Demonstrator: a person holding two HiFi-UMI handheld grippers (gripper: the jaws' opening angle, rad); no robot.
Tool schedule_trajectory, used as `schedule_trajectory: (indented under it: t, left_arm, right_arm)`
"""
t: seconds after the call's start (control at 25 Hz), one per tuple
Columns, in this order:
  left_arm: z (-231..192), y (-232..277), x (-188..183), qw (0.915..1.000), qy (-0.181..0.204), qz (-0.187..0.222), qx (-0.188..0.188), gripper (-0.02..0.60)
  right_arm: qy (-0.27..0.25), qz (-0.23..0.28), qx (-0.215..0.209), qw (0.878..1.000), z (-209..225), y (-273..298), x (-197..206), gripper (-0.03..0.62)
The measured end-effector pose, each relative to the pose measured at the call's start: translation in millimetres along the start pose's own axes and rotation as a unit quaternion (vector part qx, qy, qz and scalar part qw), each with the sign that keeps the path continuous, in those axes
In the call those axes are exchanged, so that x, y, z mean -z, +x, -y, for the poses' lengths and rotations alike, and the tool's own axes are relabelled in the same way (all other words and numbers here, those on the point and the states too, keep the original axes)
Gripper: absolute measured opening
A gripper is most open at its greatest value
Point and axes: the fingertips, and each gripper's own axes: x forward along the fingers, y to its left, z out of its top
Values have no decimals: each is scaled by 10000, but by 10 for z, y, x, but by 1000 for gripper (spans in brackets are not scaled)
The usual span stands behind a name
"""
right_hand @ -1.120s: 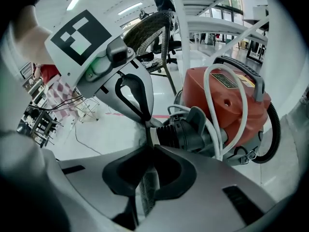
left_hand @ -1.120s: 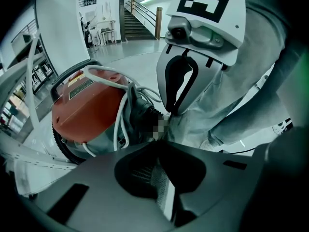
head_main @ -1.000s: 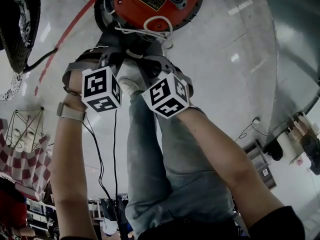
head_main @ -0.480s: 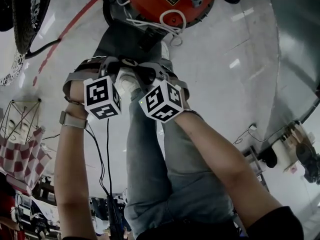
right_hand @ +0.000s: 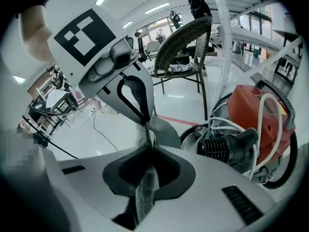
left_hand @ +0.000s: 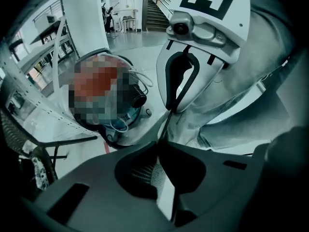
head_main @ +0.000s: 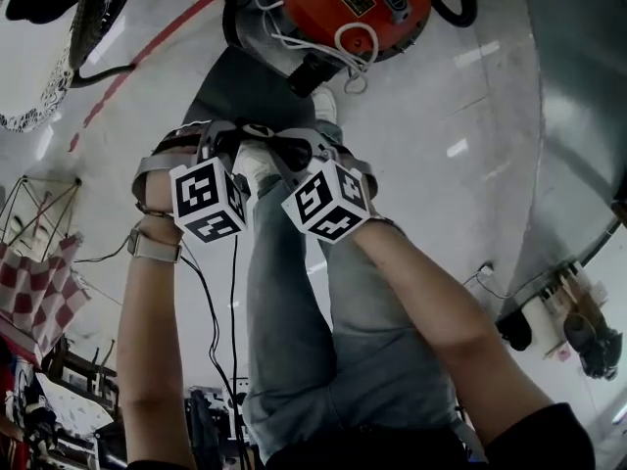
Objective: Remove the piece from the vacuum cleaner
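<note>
An orange vacuum cleaner [head_main: 348,3] stands on the floor at the top of the head view, with a white cord [head_main: 343,45] looped on it and a black hose port [head_main: 309,71] facing me. The right gripper view shows its orange body [right_hand: 260,112] and ribbed black port [right_hand: 224,146]. My left gripper [head_main: 227,143] and right gripper [head_main: 289,150] hang side by side above my legs, short of the vacuum, each turned toward the other. Both are shut with nothing between the jaws [left_hand: 164,129] [right_hand: 149,149].
A dark woven chair [right_hand: 186,42] stands left of the vacuum. A red line [head_main: 147,52] crosses the floor. A checkered cloth on a wire frame [head_main: 39,282] is at the left, a curved metal wall [head_main: 578,116] at the right. Black cables [head_main: 211,311] trail beside my legs.
The head view has shifted, so more of the vacuum shows and it sits lower and further right in frame. Both grippers stay shut and close together, slightly lower in view.
</note>
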Motion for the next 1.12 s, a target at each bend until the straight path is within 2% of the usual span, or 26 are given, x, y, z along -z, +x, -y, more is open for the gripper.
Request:
schedule_trajectory:
  t: [0.32, 0.48, 0.6, 0.84, 1.12]
  left_arm:
    - [156, -515, -87, 9985, -465, -53, -277, 32]
    - [281, -841, -157, 9961, -815, 53, -338, 32]
    - [347, -1125, -247, 9942, -934, 118, -515, 32]
    - [328, -1832, -460, 9882, -1097, 353, -1011, 32]
    - [237, -2726, -777, 9798, -1353, 682, -1304, 32]
  right_arm:
    - [-659, 8, -222, 9976, -218, -415, -270, 51]
    - [-870, -6, -332, 9957, -389, -697, -422, 51]
    - [-974, 36, -390, 9945, -499, -953, -558, 51]
    - [-1176, 87, -319, 9925, -669, -1532, -958, 51]
    - [-1415, 179, -152, 9897, -788, -2334, -1530, 52]
